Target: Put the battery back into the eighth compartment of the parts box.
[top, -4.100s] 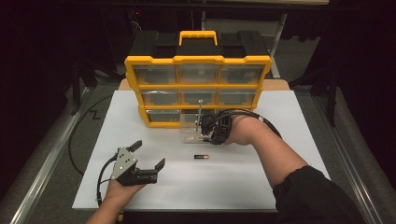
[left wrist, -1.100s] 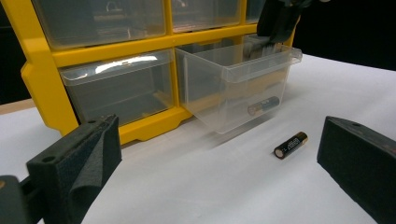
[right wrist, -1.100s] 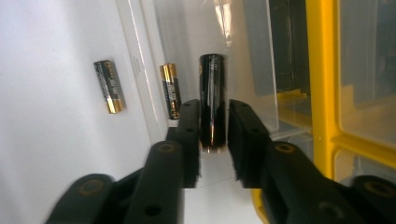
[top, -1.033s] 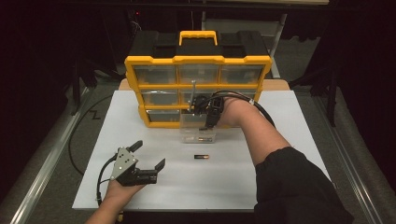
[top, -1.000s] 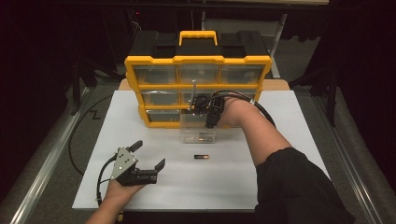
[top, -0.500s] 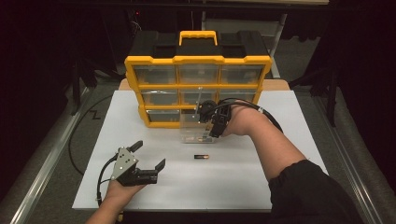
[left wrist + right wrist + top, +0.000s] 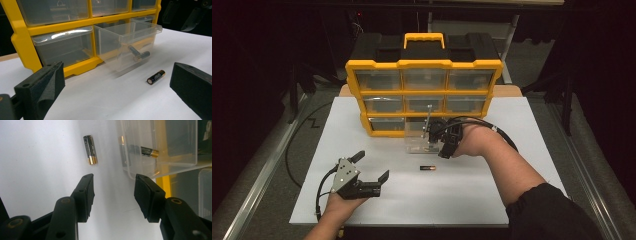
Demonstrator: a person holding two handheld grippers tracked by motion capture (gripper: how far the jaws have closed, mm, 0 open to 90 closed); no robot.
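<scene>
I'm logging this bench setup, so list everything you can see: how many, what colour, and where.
Organizer cabinet: one, yellow frame with black top and clear drawers, far side of the board.
Pulled-out drawer: one, clear, bottom row middle, slid forward.
Batteries in drawer: two, black and gold.
Loose battery: one, black and gold, on the board before the drawer.
Board: one, white, covers the tabletop.
Left claw: black, open, near-left of board.
Right claw: black, open, beside the drawer.
</scene>
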